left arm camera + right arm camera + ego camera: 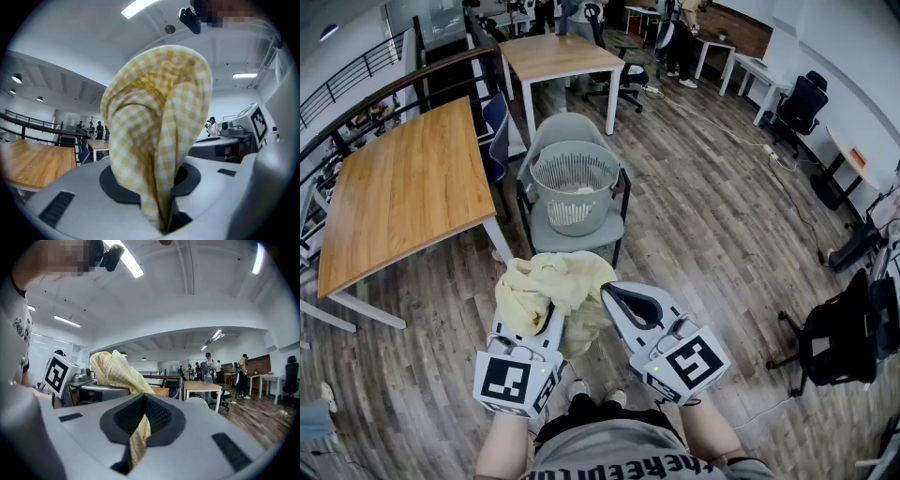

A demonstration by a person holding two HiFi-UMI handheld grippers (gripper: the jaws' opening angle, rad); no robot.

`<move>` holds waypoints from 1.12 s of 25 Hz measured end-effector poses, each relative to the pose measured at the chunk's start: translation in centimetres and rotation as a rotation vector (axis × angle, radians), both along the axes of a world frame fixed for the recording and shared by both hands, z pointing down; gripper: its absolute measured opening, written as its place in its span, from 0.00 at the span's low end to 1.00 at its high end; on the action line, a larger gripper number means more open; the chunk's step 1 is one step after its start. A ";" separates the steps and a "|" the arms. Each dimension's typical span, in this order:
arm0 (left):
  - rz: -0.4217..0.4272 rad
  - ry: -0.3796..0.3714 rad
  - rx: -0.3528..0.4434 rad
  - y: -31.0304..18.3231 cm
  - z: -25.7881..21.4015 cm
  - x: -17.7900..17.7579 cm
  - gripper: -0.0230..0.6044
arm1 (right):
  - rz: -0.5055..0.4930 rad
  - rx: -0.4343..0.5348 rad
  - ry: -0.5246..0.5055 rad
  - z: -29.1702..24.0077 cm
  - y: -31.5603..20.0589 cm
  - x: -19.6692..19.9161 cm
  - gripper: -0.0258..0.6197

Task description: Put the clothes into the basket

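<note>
A pale yellow checked cloth (551, 286) hangs bunched in the air in front of me, held by both grippers. My left gripper (553, 317) is shut on it, and the fabric (159, 131) rises out of the pinch and fills the left gripper view. My right gripper (611, 294) is shut on a thin strip of the same cloth (137, 441), just right of the left one. The grey slatted basket (575, 186) stands further ahead on a grey chair (572, 234), apart from both grippers, with something white at its bottom.
A long wooden table (408, 192) stands to the left with a railing (356, 75) behind it. Another table (558, 56) and office chairs lie beyond the basket. A black chair (844, 333) is at the right. Wooden floor lies between me and the basket.
</note>
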State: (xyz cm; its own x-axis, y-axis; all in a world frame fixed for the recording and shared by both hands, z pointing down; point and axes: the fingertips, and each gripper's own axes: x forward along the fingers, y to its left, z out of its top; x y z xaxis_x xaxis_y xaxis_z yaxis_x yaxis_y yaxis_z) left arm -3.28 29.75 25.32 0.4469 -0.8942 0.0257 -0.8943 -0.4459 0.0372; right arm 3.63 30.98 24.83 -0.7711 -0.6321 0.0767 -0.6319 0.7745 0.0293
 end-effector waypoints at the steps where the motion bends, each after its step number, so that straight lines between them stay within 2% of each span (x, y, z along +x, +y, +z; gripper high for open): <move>1: -0.001 0.002 0.000 0.0 0.1 0.0 0.22 | -0.001 -0.001 -0.003 0.0 0.0 0.1 0.05; 23: 0.015 0.000 0.001 0.0 -0.2 0.0 0.22 | 0.009 0.003 -0.005 -0.2 0.0 -0.1 0.05; 28: 0.033 0.004 -0.002 -0.4 0.1 -0.5 0.22 | 0.027 -0.021 -0.046 -0.1 -0.5 -0.5 0.05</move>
State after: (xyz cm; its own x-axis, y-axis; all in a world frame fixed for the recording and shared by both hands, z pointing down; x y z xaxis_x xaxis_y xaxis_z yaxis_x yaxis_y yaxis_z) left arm -3.77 29.33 25.40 0.4761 -0.8790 0.0259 -0.8790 -0.4749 0.0418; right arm 3.14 30.52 24.69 -0.7569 -0.6512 0.0549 -0.6528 0.7573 -0.0164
